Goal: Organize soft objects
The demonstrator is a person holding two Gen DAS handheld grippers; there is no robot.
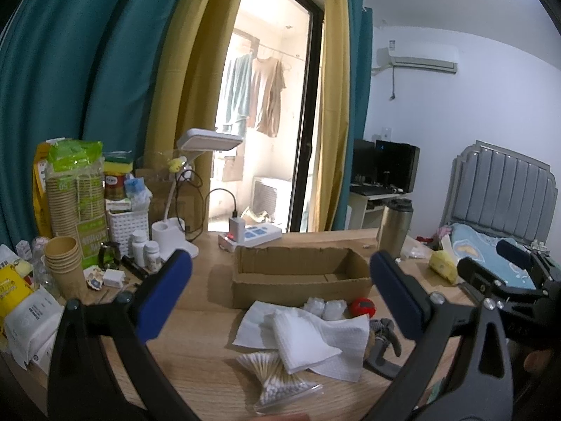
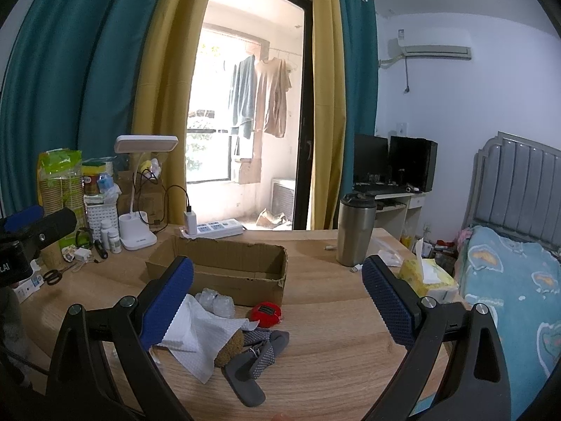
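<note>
Left gripper (image 1: 280, 291): fingers spread wide, held nothing.
Right gripper (image 2: 278, 300): also spread, held nothing.
Cardboard box (image 1: 245, 282): looked empty; landmark.
Soft objects: white tissues (image 1: 315, 336), plastic-wrapped white lumps (image 1: 324, 307), red ball (image 1: 363, 307), cotton swabs (image 1: 277, 379) all lay in front of box.
Progress: apparently nothing sorted, all left.
Hidden: brown item (image 2: 231, 345) under tissues, unidentifiable; box floor partly cut off.

A bedroom with a bright open door

Green and yellow curtains (image 2: 105, 70) hang beside the sunny door (image 2: 245, 122). White walls hold an air conditioner (image 2: 434, 49). A bed (image 2: 508, 280) sits right of the wooden tabletop (image 2: 333, 333).
</note>
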